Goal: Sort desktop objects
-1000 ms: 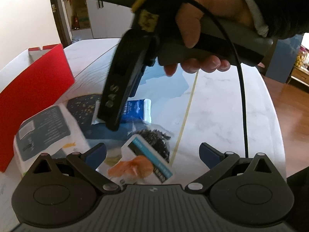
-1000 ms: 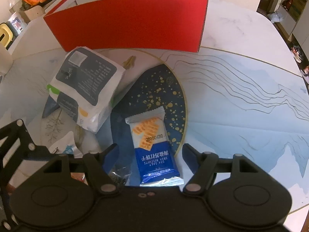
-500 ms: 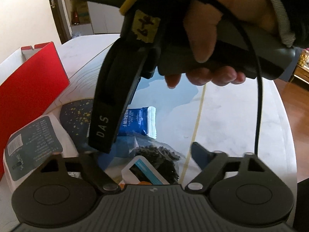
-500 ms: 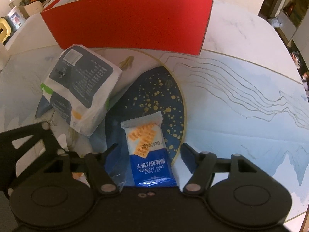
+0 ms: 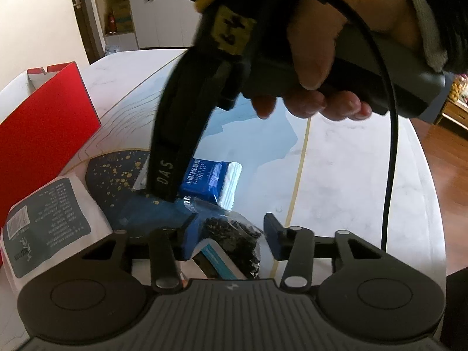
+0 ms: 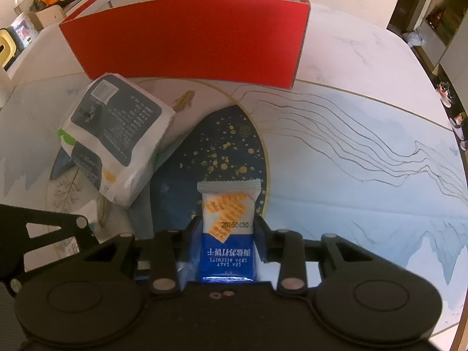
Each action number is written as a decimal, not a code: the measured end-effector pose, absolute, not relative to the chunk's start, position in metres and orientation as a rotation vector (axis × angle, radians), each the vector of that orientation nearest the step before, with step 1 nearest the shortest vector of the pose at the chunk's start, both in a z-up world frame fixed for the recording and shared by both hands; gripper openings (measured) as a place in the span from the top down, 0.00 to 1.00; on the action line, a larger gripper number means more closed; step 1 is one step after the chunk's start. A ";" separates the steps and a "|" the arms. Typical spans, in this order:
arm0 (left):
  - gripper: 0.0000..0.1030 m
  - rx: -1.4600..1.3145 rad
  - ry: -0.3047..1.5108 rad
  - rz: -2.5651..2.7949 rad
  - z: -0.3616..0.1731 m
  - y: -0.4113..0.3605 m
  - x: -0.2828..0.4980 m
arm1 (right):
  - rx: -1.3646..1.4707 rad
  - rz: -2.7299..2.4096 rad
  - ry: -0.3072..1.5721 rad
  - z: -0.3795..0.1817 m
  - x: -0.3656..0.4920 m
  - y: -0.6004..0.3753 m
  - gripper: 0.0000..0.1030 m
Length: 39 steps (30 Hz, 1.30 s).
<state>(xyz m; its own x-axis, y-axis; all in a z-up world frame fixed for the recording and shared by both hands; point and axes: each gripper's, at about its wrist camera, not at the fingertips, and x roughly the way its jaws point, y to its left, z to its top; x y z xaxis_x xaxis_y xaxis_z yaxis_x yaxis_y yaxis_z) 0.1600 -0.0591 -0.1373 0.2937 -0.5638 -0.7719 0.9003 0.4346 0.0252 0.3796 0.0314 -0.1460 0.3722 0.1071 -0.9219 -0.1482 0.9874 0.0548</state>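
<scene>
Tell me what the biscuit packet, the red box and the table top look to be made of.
Biscuit packet: thin glossy plastic film, judging by its crimped zigzag end seal and sheen.
Red box: cardboard, matte red outside, with pale inner faces at the flaps.
Table top: hard and polished, marble-like veining with printed blue artwork; likely stone or a glazed slab, but the look leaves it open.

Biscuit packet [image 6: 226, 235], lower centre of right wrist view: "20250430", upside-down "SEA SALT SODA BISCUITS". Right gripper's black arm [image 5: 175, 143], left wrist view: "DAS".
</scene>
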 end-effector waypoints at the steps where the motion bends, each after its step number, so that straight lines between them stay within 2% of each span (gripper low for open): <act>1: 0.59 0.504 0.771 -1.030 -0.136 -0.059 0.161 | -0.037 0.162 1.178 -0.146 0.379 0.030 0.65; 12: 0.66 0.417 0.763 -1.008 -0.122 -0.054 0.172 | -0.004 0.151 1.141 -0.132 0.372 0.014 0.66; 39: 0.66 0.249 0.660 -0.852 -0.054 -0.012 0.172 | 0.012 0.210 1.024 -0.075 0.360 0.013 0.66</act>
<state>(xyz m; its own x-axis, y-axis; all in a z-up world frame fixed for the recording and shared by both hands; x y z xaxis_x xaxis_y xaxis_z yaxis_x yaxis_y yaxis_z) 0.1719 -0.0125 -0.0539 0.4758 -0.6146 -0.6291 0.7630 0.6443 -0.0523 0.3605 0.0129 -0.0752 0.5015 0.1793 -0.8464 -0.1678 0.9799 0.1082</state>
